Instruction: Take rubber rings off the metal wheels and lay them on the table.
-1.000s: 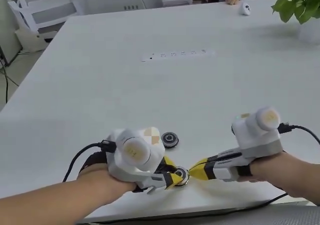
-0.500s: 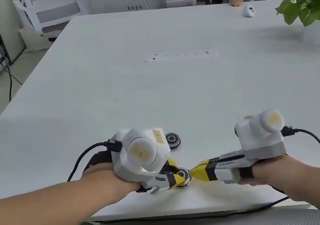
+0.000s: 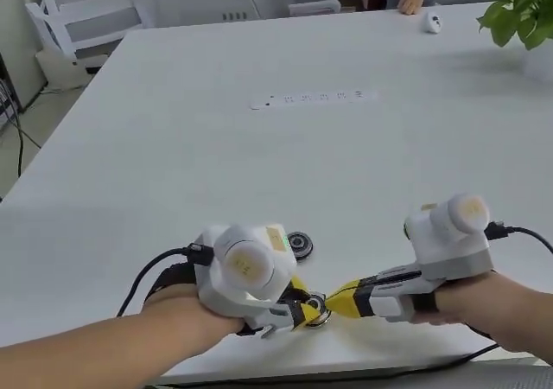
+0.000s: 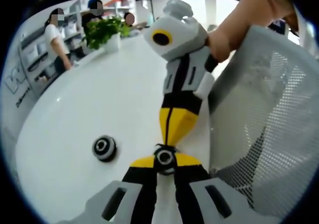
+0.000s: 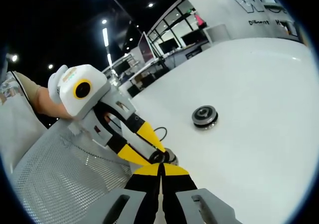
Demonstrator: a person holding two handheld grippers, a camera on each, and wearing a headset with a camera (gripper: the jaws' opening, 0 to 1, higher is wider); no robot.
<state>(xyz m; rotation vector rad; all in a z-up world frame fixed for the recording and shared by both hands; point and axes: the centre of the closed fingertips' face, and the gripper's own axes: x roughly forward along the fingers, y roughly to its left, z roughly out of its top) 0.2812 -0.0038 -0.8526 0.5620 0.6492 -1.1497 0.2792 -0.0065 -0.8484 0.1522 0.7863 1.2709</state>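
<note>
At the near edge of the worktop point(image 3: 173, 164), the left tool point(image 4: 164, 167) is clamped on a metal wheel point(image 4: 164, 156), one jaw on each side. The right tool point(image 5: 160, 168) meets it head-on, jaws pressed together, tips touching the wheel's rim; whether they pinch anything I cannot tell. A second wheel point(image 3: 299, 244), its black rubber ring point(image 4: 95, 150) on, lies flat just beyond the left tool. Farther off sits a power strip point(image 3: 315, 98).

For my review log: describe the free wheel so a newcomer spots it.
On the white table, near its front edge, the left hand-held gripper meets the right hand-held gripper. Just beyond the left one a dark wheel lies flat, untouched, unlike the clamped wheel between them.
</note>
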